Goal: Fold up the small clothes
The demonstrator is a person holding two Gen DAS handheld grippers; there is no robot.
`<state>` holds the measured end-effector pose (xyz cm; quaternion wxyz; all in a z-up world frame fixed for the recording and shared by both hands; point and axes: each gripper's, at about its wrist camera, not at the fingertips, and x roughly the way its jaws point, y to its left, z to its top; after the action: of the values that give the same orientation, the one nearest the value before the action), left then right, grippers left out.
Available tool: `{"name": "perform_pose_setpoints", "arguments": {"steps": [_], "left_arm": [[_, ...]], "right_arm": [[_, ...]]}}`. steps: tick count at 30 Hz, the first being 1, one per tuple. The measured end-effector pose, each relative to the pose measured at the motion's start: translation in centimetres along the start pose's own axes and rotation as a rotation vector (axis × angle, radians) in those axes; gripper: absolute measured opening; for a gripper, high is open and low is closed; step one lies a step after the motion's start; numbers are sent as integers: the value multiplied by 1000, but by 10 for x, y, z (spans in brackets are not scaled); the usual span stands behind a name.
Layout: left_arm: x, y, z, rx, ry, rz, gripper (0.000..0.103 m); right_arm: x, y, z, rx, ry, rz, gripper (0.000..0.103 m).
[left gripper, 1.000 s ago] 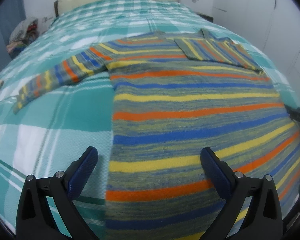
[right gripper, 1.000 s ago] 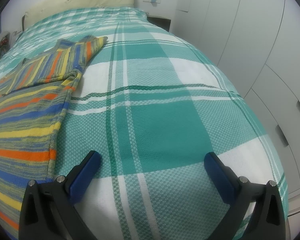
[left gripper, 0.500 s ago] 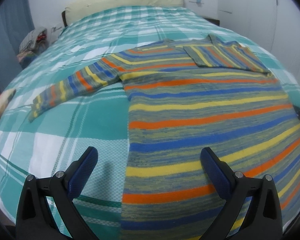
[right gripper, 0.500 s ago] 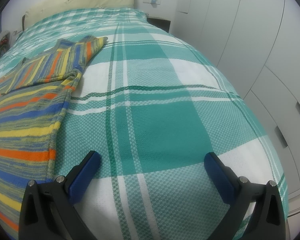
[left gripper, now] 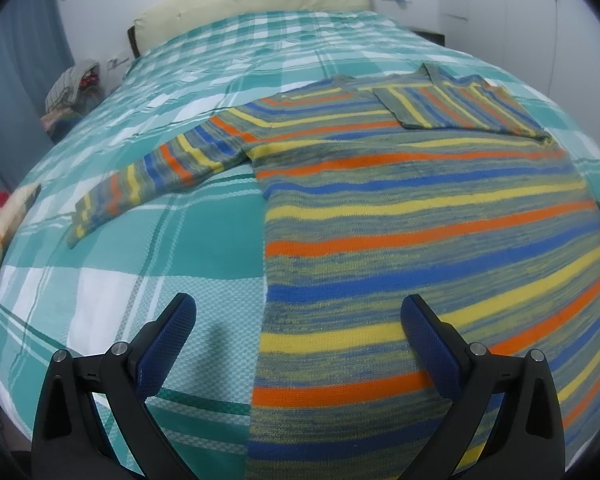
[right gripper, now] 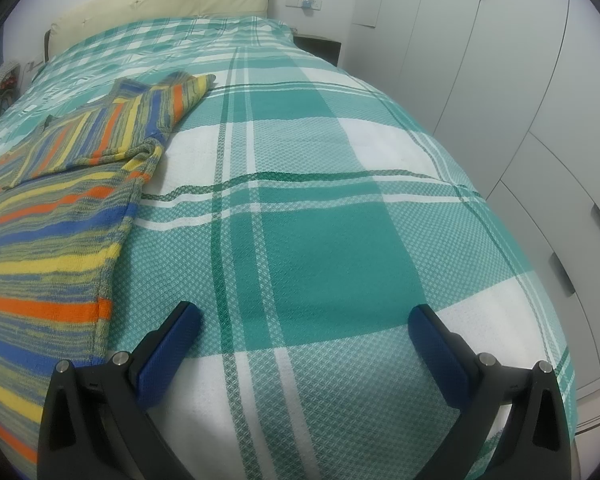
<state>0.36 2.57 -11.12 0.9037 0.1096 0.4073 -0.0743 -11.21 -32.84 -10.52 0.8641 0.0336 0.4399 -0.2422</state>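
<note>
The striped sweater (left gripper: 400,220) lies flat on the bed (right gripper: 320,240), long axis running 6 to 12 o'clock, neck toward the headboard (left gripper: 252,4). One sleeve (left gripper: 460,110) is already folded across the chest; the other sleeve (left gripper: 156,168) stretches out toward 9 o'clock. My left gripper (left gripper: 298,336) hangs wide and empty over the hem's edge, my right gripper (right gripper: 304,340) wide over bare cover. I'd pinch that outstretched cuff and lay it squarely across.
</note>
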Motion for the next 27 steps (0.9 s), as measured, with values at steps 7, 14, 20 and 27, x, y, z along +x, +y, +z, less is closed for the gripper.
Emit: {"name": "perform_pose_setpoints", "arguments": {"steps": [7, 14, 20, 27], "left_arm": [[1, 0, 0, 2, 1, 3, 102], [-9, 16, 8, -27, 34, -72, 102], [-33, 142, 60, -300, -21, -198, 102], [43, 308, 81, -641, 93, -171, 101]], "right_arm": [[0, -1, 0, 0, 0, -1, 103], [0, 0, 0, 0, -1, -1, 103], [0, 0, 0, 0, 0, -1, 103], [0, 0, 1, -1, -1, -2, 103]]}}
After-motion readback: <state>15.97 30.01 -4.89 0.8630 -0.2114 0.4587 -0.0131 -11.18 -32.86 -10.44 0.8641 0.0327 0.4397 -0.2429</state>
